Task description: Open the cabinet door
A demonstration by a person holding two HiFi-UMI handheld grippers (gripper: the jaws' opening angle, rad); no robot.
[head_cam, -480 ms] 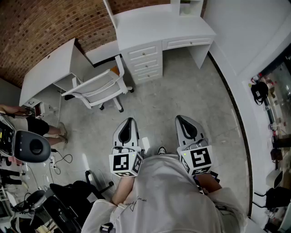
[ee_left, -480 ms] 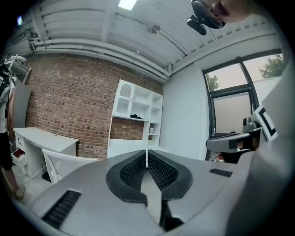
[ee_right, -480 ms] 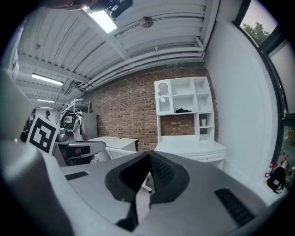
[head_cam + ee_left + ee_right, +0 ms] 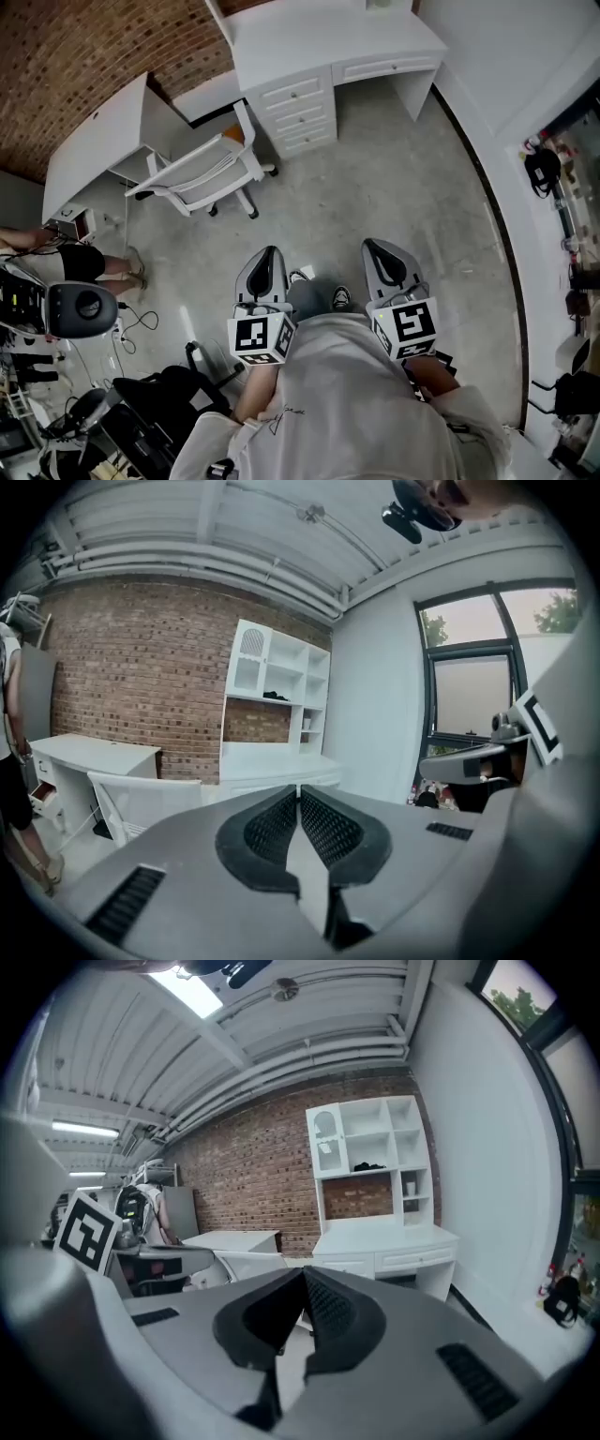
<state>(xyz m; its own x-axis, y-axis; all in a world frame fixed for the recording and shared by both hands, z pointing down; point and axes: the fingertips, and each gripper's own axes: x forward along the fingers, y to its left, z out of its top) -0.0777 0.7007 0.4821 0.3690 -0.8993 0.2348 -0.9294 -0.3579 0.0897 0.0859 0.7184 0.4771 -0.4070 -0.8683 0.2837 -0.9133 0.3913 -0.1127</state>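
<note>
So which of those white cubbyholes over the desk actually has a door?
The top-left one in the white shelf unit. It alone is closed by a door with an arched pane. The other compartments stand open.

A study-style office set up inside a work studio: a white wooden desk with three drawers and a white hutch cabinet with open shelves stand against a red brick wall. A white slatted swivel chair sits on the bare grey concrete floor, near a plain white side table. Black equipment and loose cables crowd one corner under exposed white ceiling beams.
</note>
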